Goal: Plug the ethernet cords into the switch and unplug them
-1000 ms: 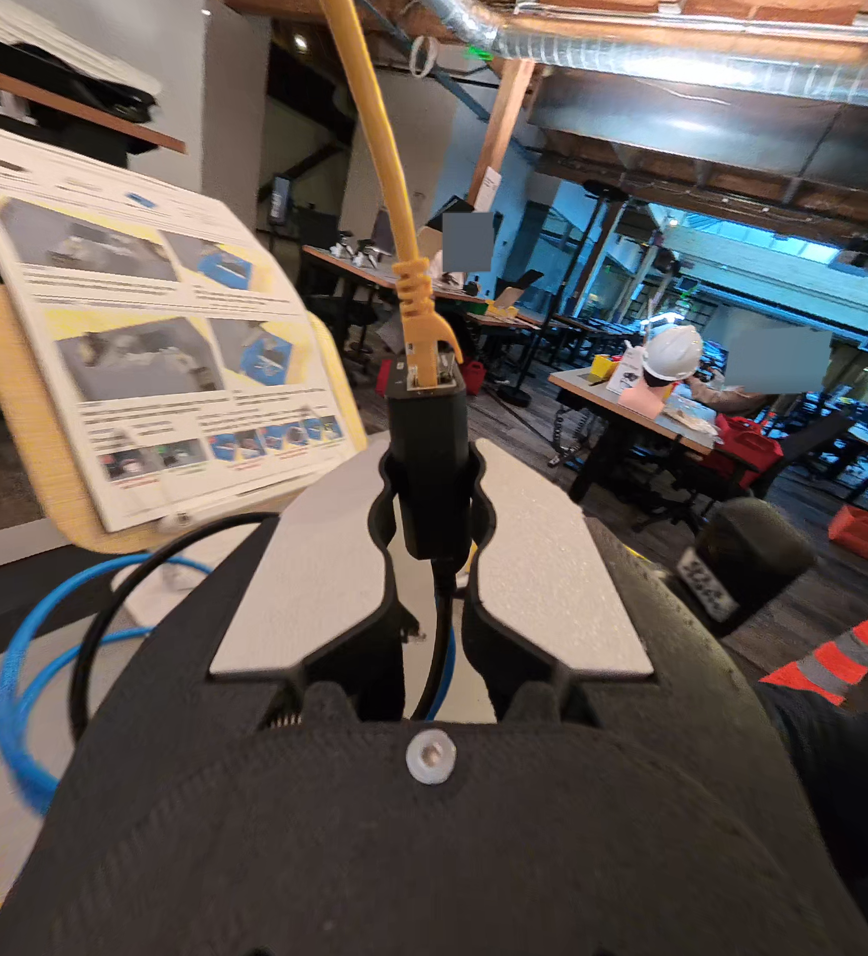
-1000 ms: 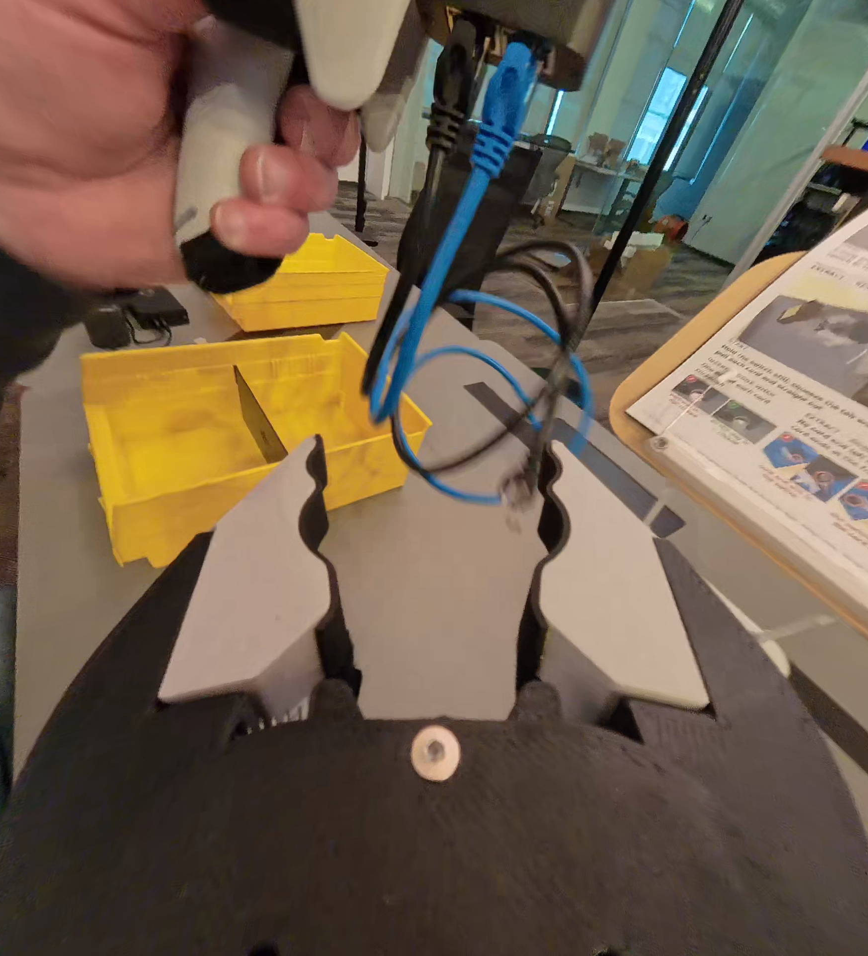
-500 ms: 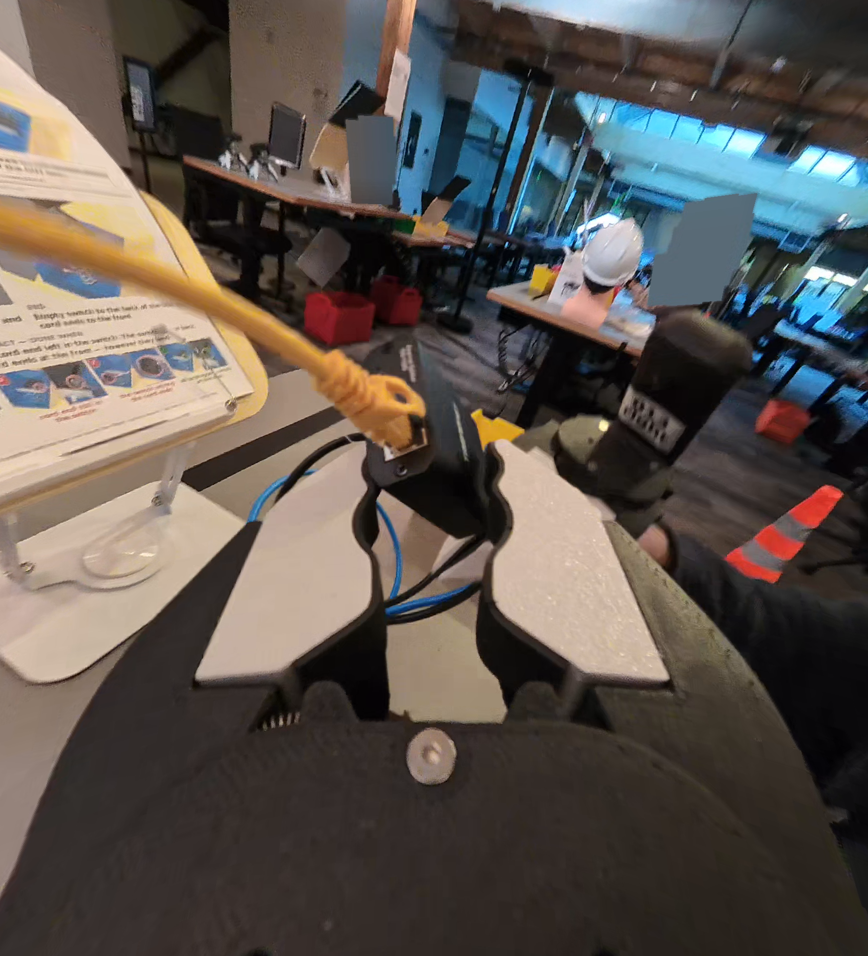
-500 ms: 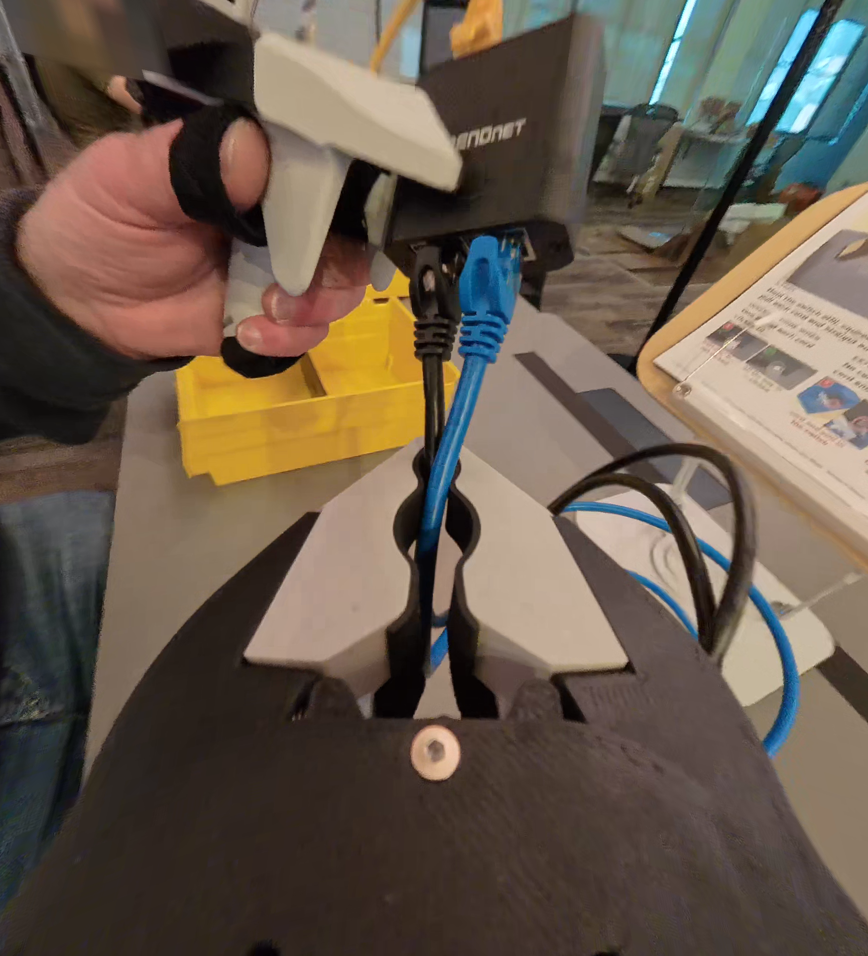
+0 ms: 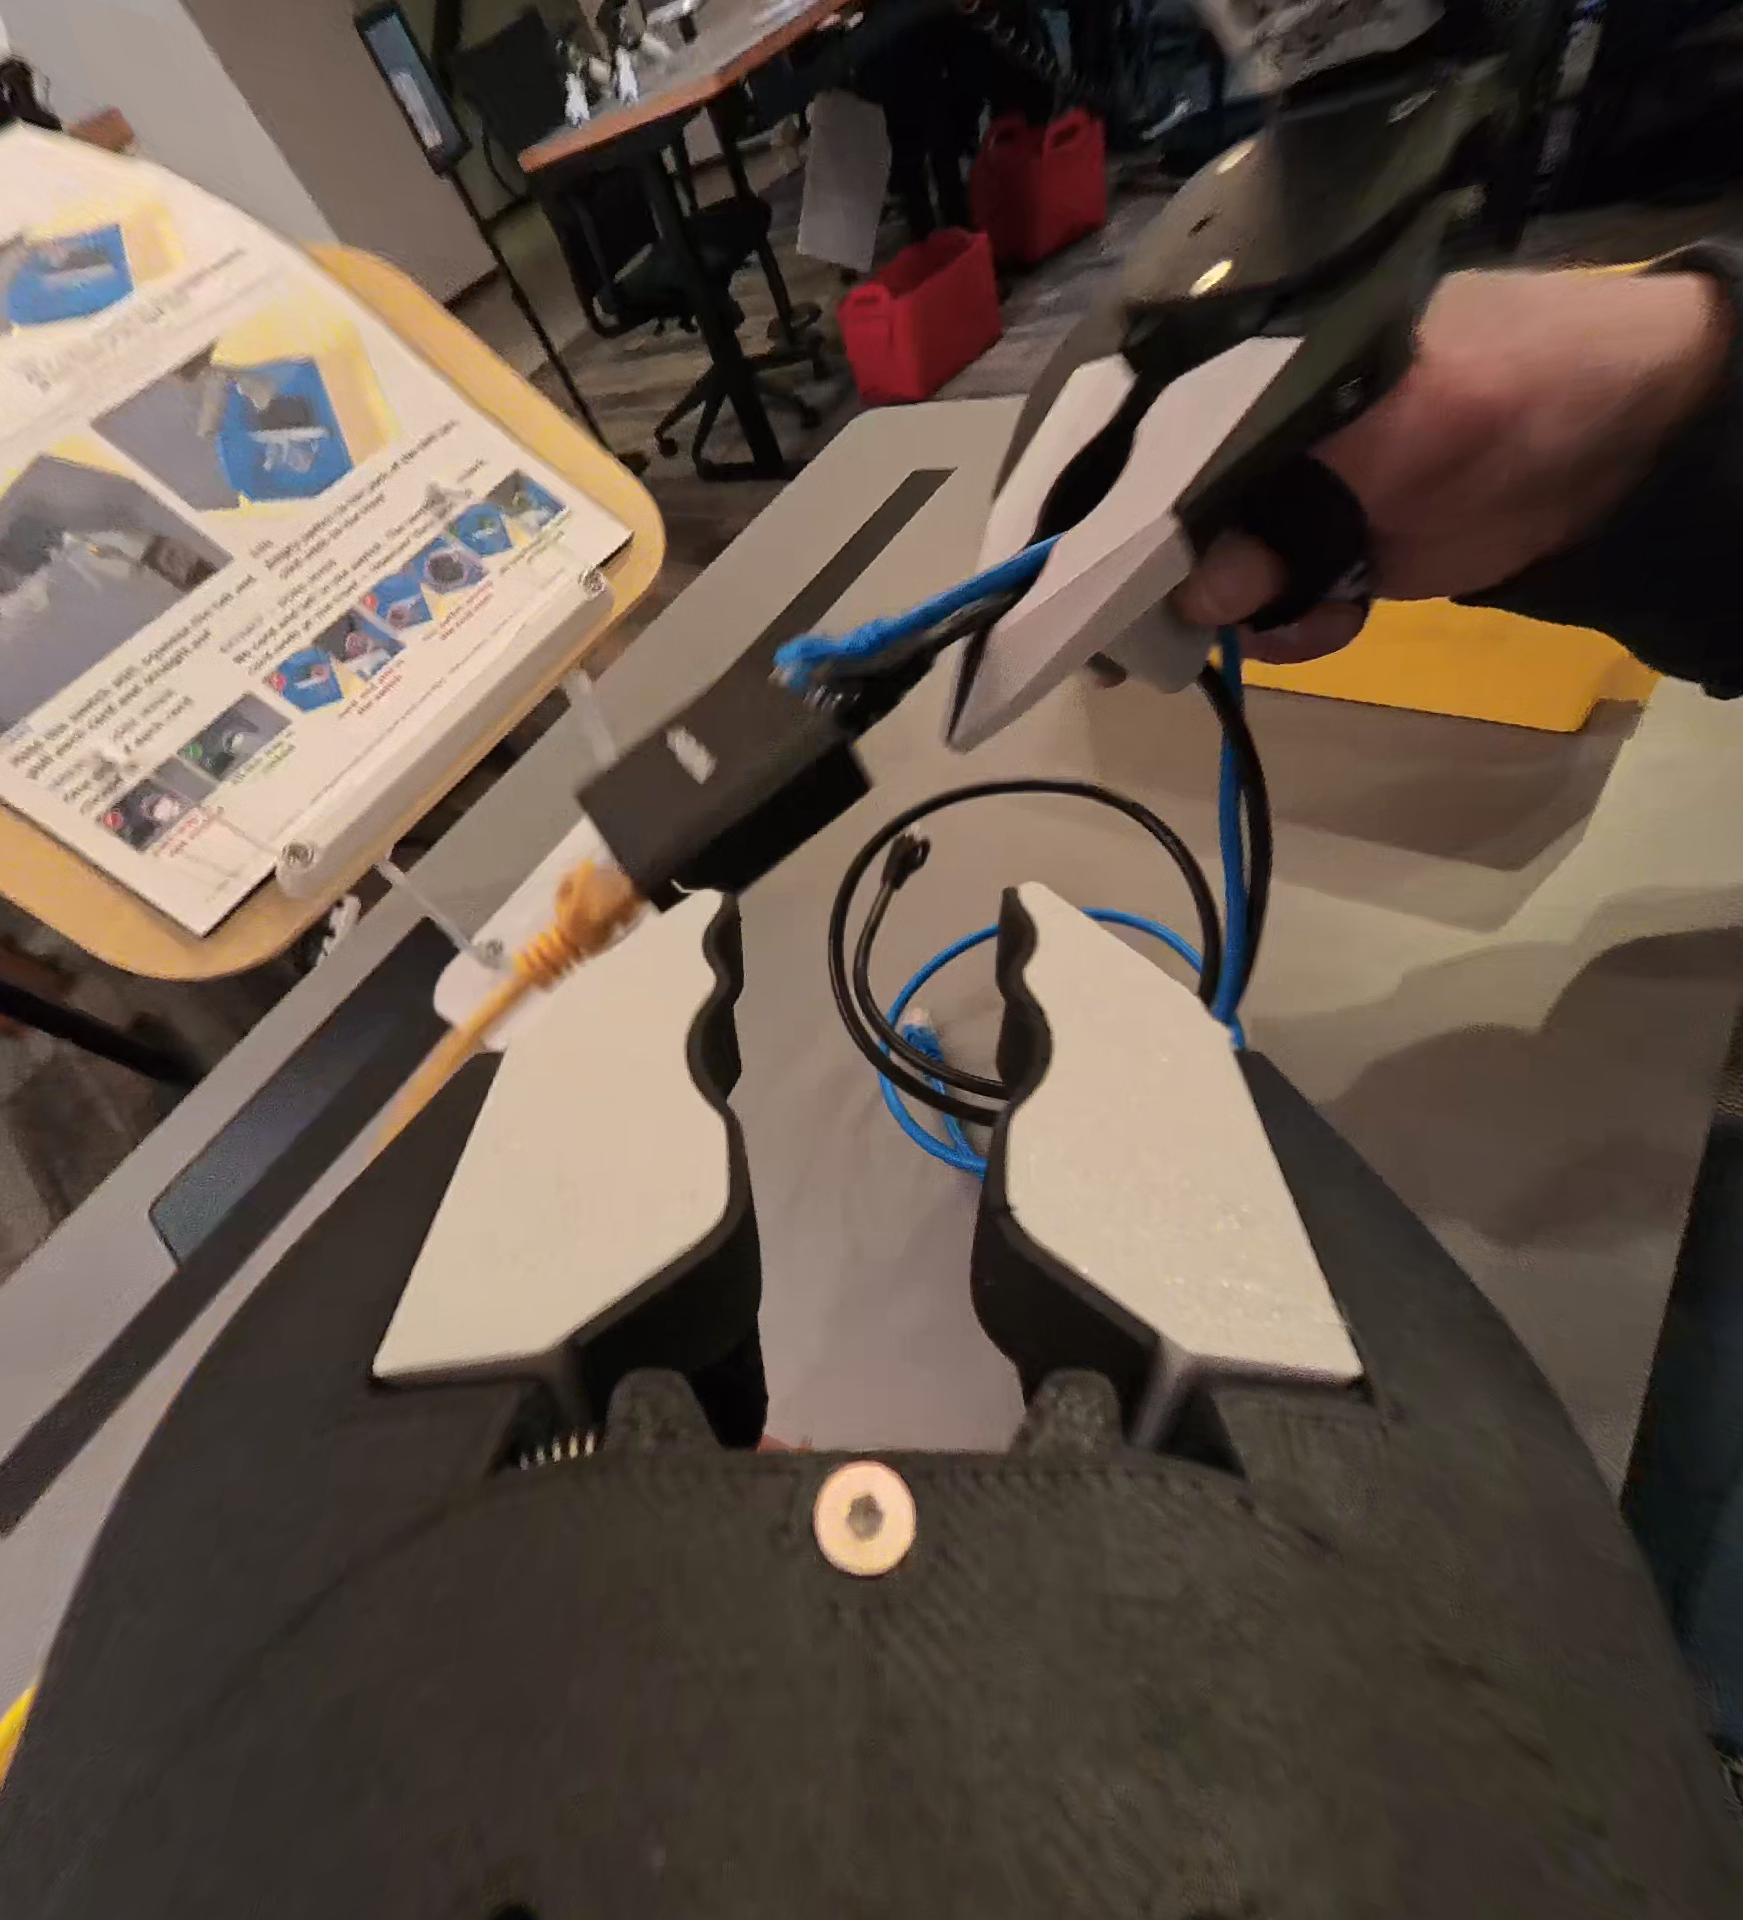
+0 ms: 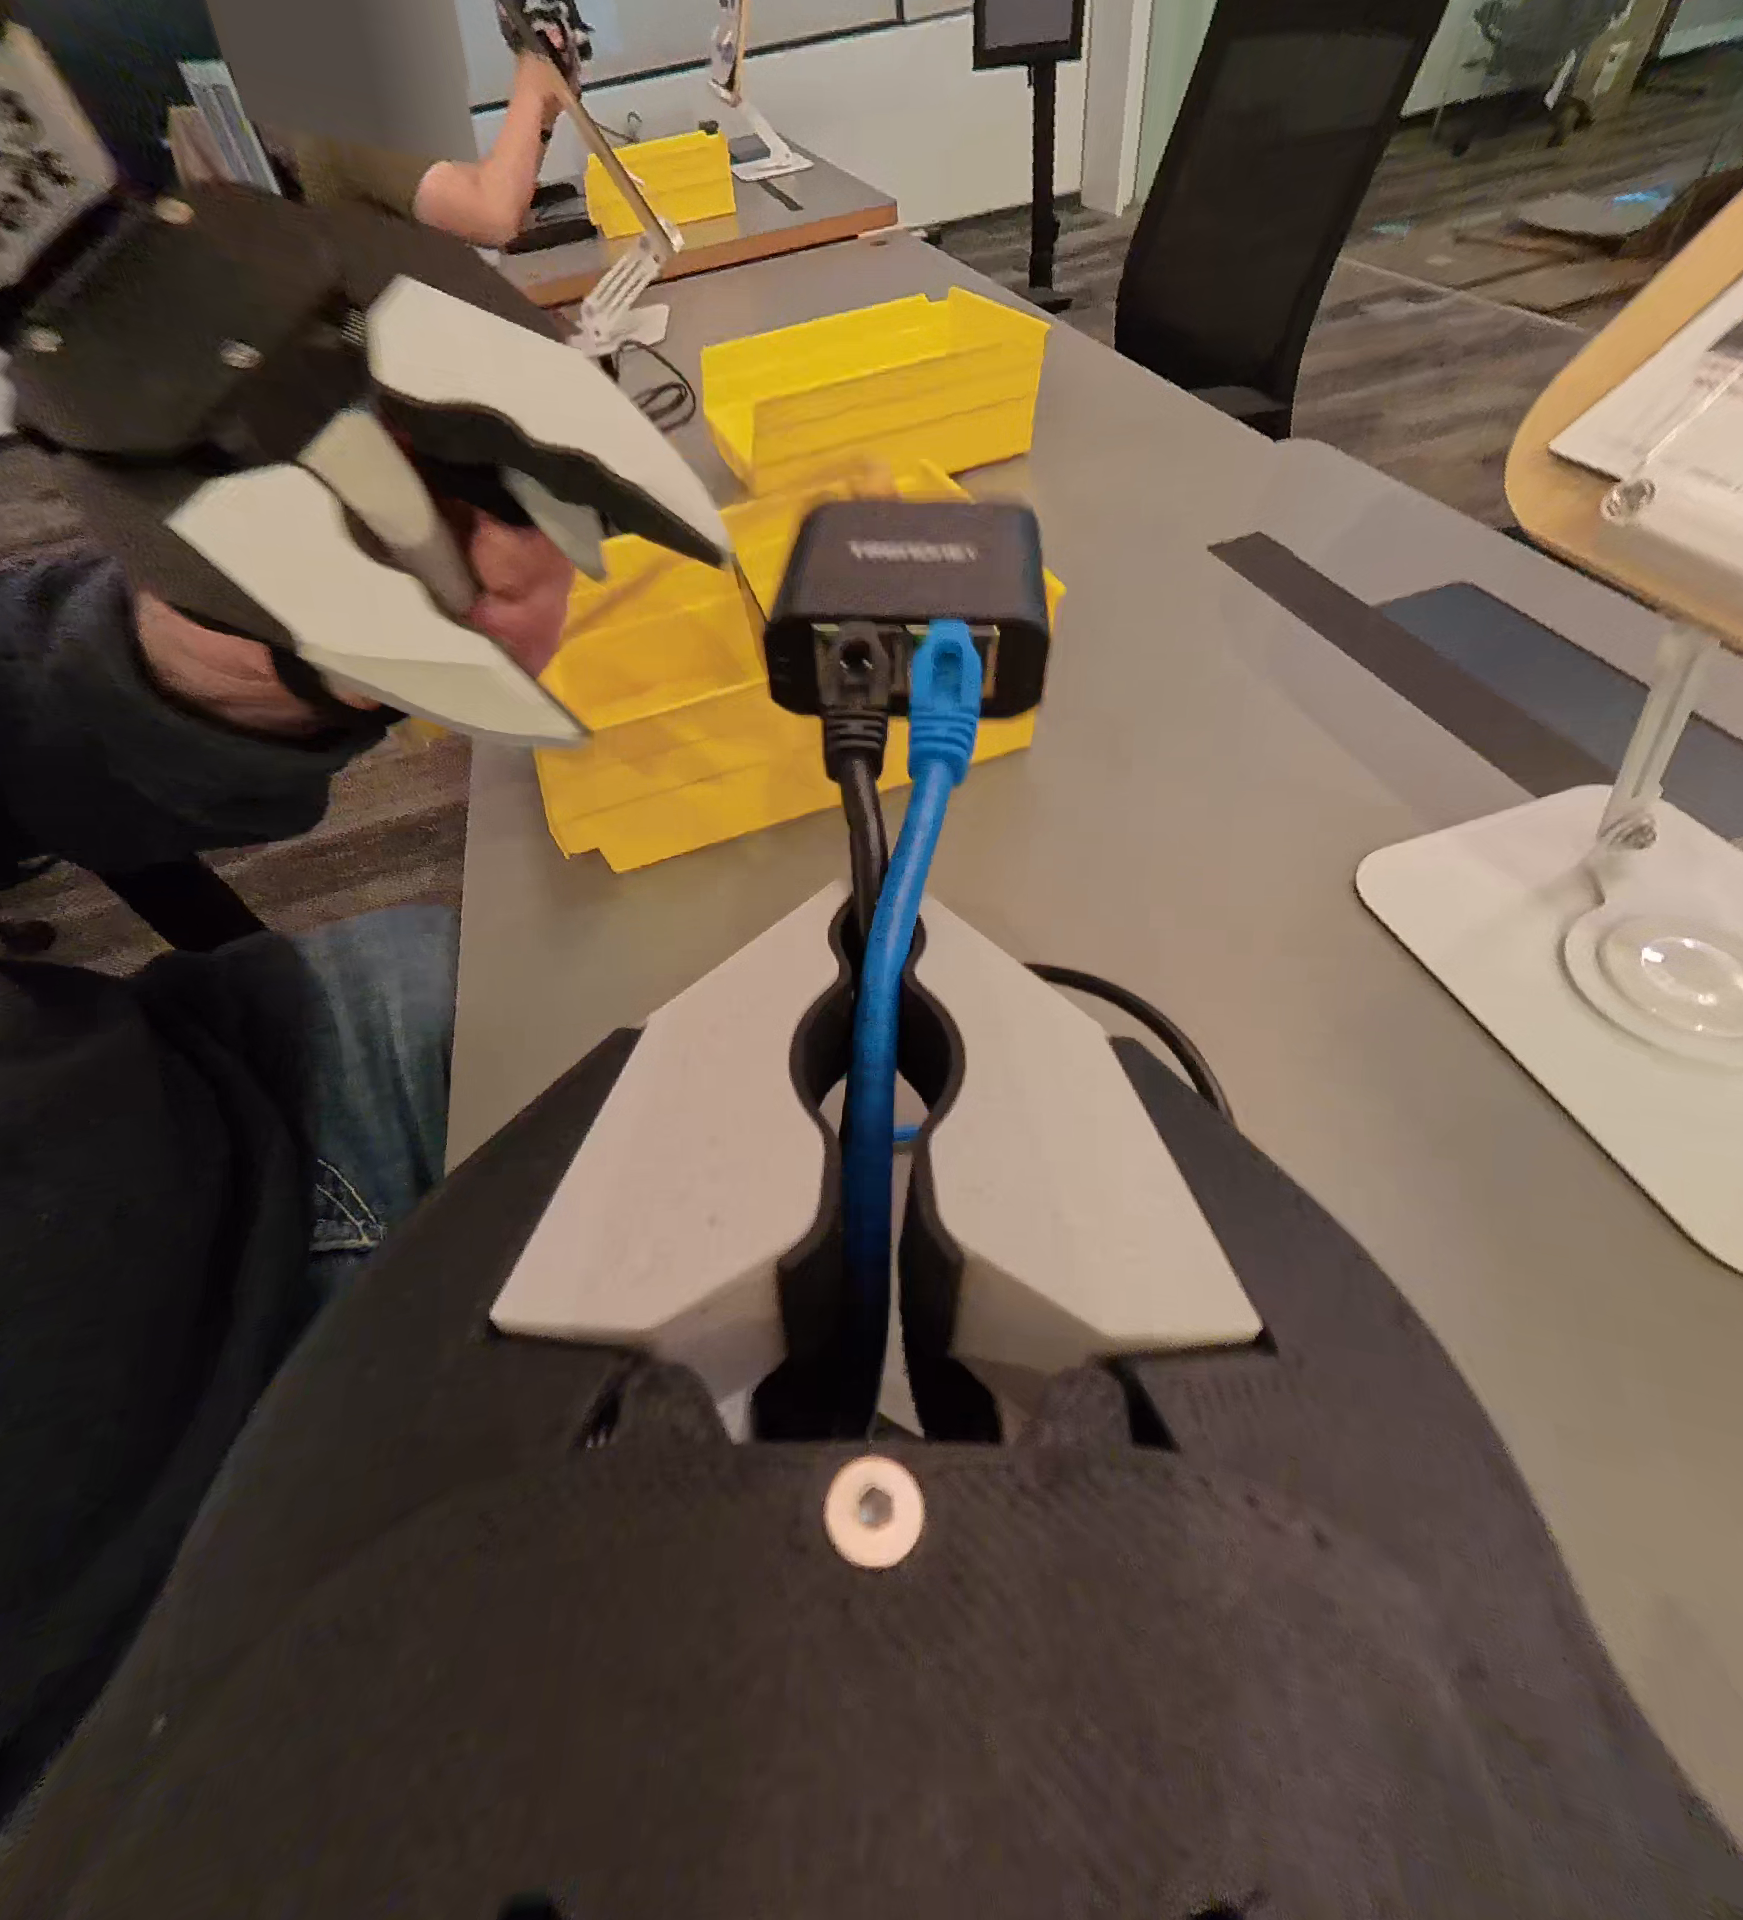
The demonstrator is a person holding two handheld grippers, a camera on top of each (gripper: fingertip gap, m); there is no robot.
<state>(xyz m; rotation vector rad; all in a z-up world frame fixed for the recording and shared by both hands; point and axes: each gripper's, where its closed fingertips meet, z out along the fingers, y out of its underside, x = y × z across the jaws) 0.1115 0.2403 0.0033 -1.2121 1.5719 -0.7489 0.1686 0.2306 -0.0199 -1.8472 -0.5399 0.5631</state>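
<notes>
The black switch [image 6: 908,582] is off the grey table [image 6: 1210,831], carried by the blue cord [image 6: 908,883] and black cord [image 6: 862,821] plugged into its near face. My right gripper [image 6: 877,909] is shut on both cords just behind the plugs. In the left wrist view the switch [image 5: 732,779] is blurred, with a yellow cord [image 5: 566,940] plugged into its other side. My left gripper [image 5: 867,914] is open and empty just behind the switch. It shows beside the switch in the right wrist view [image 6: 638,644]. Loose black [image 5: 903,847] and blue [image 5: 919,1039] plug ends lie on the table.
Yellow bins [image 6: 701,758] stand behind the switch, one more farther back [image 6: 867,364]. An instruction board [image 5: 223,540] on a white stand [image 6: 1625,987] stands at the table's far side. Cord loops [image 5: 1158,852] lie on the table. A person's legs are at the near edge.
My left gripper has let go of the switch and opened. The switch now hangs on the blue and black cords in my right gripper, which shut on them a second ago.
</notes>
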